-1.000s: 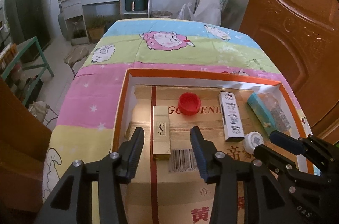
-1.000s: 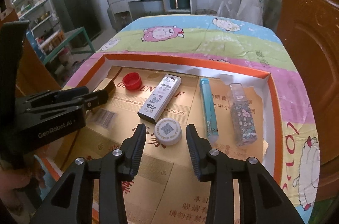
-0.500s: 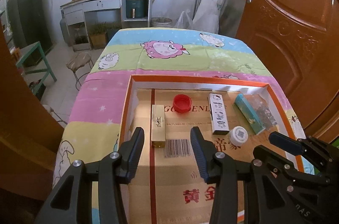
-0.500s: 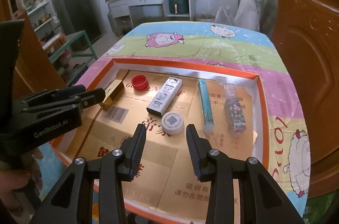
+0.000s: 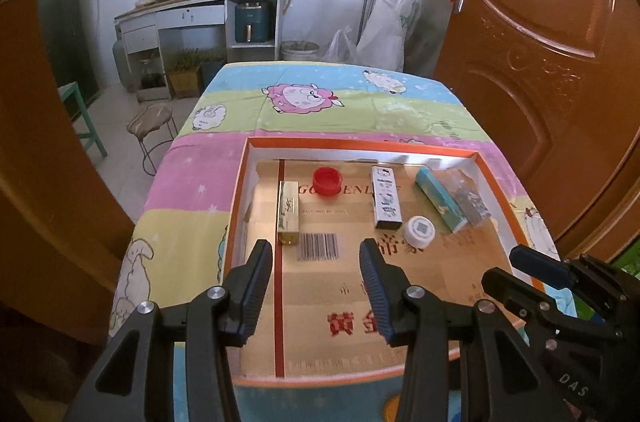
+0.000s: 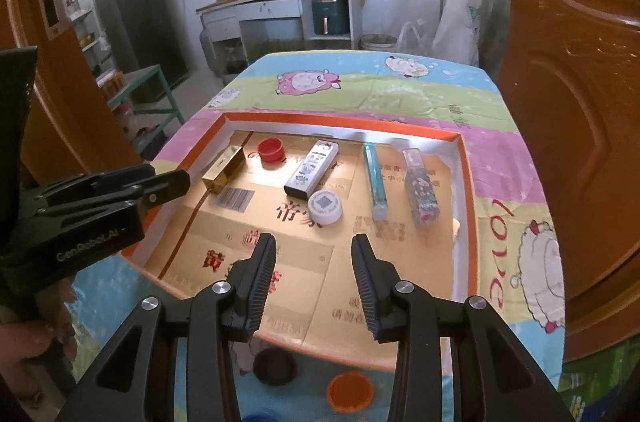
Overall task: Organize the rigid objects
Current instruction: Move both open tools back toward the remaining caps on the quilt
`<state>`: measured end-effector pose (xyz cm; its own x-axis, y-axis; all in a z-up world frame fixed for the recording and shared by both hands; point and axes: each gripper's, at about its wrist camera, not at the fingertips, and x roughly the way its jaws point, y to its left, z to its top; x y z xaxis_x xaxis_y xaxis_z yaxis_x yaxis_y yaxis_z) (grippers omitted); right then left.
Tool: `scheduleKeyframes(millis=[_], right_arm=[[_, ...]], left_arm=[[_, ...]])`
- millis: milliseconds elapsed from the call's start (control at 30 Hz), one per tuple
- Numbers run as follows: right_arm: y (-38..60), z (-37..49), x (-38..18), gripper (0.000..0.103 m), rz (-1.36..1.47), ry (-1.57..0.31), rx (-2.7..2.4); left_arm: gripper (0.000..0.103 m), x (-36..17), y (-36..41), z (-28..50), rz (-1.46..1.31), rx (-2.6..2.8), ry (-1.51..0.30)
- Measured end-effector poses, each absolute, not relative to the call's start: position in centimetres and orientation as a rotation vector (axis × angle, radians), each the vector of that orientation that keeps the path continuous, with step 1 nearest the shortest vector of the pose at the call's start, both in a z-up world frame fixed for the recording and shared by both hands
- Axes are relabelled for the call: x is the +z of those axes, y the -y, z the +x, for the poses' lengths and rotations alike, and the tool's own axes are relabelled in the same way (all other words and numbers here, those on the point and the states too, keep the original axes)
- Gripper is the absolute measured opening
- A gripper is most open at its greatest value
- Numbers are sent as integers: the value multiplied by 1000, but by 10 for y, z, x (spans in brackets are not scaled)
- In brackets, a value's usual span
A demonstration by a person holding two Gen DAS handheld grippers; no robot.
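Items are laid out inside the shallow orange-rimmed tray point(image 5: 496, 178), lined with flattened cardboard point(image 5: 344, 286): gold box point(image 5: 288, 212) at the left wall side, red cap point(image 5: 327, 181) just beside it toward the far wall, white printed box point(image 5: 386, 198) in the middle, round white jar point(image 5: 418, 231) near that box's close end, teal box point(image 5: 439, 199) and clear patterned bottle point(image 6: 420, 191) lying side by side at the right. All six are set in a loose row, none stacked, none touching a tool. The left gripper point(image 5: 316, 268) is seen part open with nothing between its jaws, held above the cardboard short of the gold box. The right gripper point(image 6: 314, 262) is likewise spread and empty, hovering short of the white jar. The tray sits on a cartoon-sheep tablecloth point(image 5: 304, 102); loose dark and orange lids point(image 6: 348, 390) lie on the cloth outside the near rim. The step is judged as a pause between placements, or the arrangement finished. If more is wanted, a lid outside the tray would have to be reached for, with the jaws lowered and closed around it.
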<state>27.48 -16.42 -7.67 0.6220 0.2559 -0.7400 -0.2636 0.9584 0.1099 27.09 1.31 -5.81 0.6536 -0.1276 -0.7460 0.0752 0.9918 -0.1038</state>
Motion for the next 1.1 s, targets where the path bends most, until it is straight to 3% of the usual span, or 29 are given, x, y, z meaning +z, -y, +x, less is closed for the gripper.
scheduleKeyframes(millis=[1100], right_arm=[[166, 165, -78, 41, -8, -839, 265]], left_arm=[[45, -56, -15, 175, -96, -182, -831]])
